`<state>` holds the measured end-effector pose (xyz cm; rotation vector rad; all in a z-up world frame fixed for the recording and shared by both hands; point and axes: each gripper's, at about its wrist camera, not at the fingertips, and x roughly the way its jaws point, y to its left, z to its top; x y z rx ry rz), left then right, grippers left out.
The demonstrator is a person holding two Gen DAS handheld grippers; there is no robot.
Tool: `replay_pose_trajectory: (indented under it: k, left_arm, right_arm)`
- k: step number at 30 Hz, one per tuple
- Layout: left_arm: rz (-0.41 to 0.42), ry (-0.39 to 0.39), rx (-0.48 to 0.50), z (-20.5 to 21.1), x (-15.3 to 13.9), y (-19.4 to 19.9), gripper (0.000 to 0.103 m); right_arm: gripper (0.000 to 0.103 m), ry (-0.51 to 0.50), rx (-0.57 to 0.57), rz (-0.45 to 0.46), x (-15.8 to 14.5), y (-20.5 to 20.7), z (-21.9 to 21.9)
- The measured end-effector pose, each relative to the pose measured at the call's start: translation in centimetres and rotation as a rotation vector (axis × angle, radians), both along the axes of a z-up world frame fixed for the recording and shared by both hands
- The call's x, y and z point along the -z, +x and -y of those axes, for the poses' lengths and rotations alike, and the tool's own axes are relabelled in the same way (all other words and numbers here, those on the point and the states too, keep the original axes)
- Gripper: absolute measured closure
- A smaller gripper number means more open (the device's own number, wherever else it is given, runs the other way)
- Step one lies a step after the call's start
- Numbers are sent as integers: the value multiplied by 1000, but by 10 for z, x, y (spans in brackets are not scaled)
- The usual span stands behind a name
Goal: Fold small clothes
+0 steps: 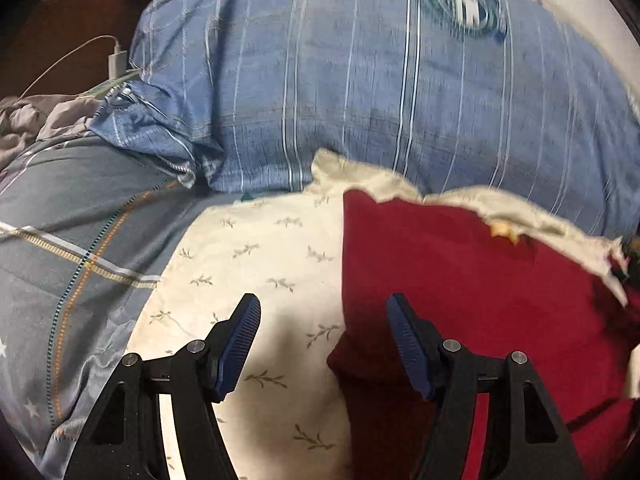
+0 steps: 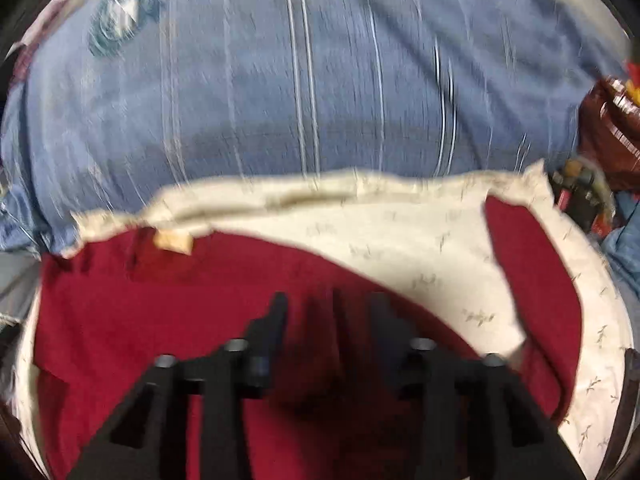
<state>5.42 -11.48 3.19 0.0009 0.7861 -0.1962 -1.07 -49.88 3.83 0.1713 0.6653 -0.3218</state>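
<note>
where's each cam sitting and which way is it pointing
Left wrist: on the left gripper, looking forward and down at the cream cloth and the red garment; its two fingers show, spread, nothing between them.
Right wrist: on the right gripper, looking down at the red garment; blurred fingers show.
Shared: red garment, cream cloth, blue striped pillow behind.

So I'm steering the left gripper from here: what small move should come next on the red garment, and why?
Probably ease the left gripper down onto the red garment's near left edge and close. Its jaws stand open and empty just above that edge, which lies flat on the cream leaf-print cloth.
</note>
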Motion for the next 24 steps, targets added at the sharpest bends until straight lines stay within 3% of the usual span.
replay_pose_trajectory:
  k: [5,8,12,15,17,24]
  left_arm:
    - [-61,64,-29,9,16,15,38]
    - [-62,83,-35,13,19,19,36]
    - [-70,99,-45,13,25,25,36]
    - [-81,86,-53,10,26,30,36]
    - [-80,88,-66,8,24,33,36]
    - [-71,30,-95,-1,16,29,38]
  right_arm:
    - [54,52,-347,-54,3,45,-85]
    - [56,57,-482,-86,16,79,-135]
    - [57,10,-526,-171,44,123,-176]
    - [53,-29,-518,-179,59,146,-189]
    - [53,-58,-515,-180,56,151,-195]
    - [54,-1,-519,-128,28,141,-187]
